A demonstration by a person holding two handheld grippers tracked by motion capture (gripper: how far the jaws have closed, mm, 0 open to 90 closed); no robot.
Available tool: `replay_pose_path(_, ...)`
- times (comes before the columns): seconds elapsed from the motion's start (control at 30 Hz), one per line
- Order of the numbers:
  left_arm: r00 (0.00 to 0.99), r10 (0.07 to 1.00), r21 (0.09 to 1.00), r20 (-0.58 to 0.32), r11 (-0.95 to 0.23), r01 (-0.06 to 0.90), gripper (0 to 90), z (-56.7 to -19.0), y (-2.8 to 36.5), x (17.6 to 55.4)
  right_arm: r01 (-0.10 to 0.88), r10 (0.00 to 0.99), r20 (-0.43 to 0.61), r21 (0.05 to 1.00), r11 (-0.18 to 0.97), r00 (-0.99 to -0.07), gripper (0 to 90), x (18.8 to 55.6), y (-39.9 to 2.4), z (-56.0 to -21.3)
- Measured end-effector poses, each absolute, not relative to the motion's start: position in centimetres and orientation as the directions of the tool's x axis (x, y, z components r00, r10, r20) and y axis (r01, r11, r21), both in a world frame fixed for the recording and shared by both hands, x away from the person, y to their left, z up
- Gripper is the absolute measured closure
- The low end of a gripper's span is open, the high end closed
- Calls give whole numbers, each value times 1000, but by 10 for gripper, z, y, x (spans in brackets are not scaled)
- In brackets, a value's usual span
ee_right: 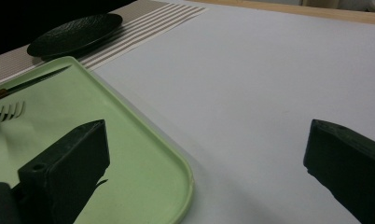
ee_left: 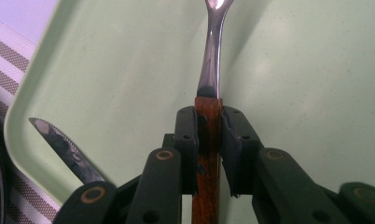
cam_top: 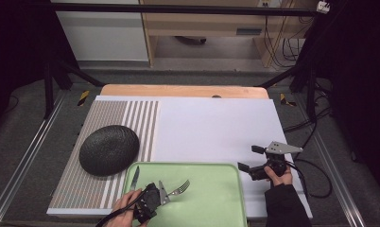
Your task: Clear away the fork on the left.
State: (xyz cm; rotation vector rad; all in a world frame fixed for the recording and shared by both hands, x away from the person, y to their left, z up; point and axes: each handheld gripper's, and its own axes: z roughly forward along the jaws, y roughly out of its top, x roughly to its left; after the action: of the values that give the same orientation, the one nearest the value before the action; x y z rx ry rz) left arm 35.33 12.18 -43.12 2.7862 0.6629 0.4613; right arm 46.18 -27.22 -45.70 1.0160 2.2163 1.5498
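A fork [cam_top: 178, 188] with a brown wooden handle [ee_left: 209, 154] sits over the pale green tray [cam_top: 211, 198], its tines pointing up and to the right. My left gripper [cam_top: 152, 196] is shut on the handle, and the steel neck [ee_left: 212, 56] sticks out past the jaws. To the fork's left, a knife [cam_top: 134, 177] with a serrated blade [ee_left: 64, 149] lies on the tray. My right gripper [cam_top: 249, 158] hovers open over the white mat just right of the tray, with nothing between its jaws. In the right gripper view, the fork tines [ee_right: 8, 112] and the knife [ee_right: 31, 81] appear at far left.
A black textured plate [cam_top: 109, 150] rests on the striped placemat [cam_top: 141, 118] left of the tray. The white mat [cam_top: 211, 123] covers the middle and right of the table. A wooden table edge [cam_top: 183, 91] runs along the back. Black frame legs stand at both far corners.
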Motion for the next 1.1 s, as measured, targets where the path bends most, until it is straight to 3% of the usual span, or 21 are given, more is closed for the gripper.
replay_pose_path(0.4, 862, 443, 270, 246, -886, 378, 766, -441, 118, 354, 399, 666, 180, 897, 191, -724, 5, 462, -272, -457)
replay_pose_path(0.73, 876, 437, 356, 205, -867, 349, 728, -434, 124, 353, 398, 666, 179, 897, 191, -724, 5, 462, -273, -457)
replay_pose_path(1.1, 899, 421, 488, 122, -814, 315, 868, -435, 126, 355, 398, 668, 177, 897, 193, -723, 5, 462, -273, -457)
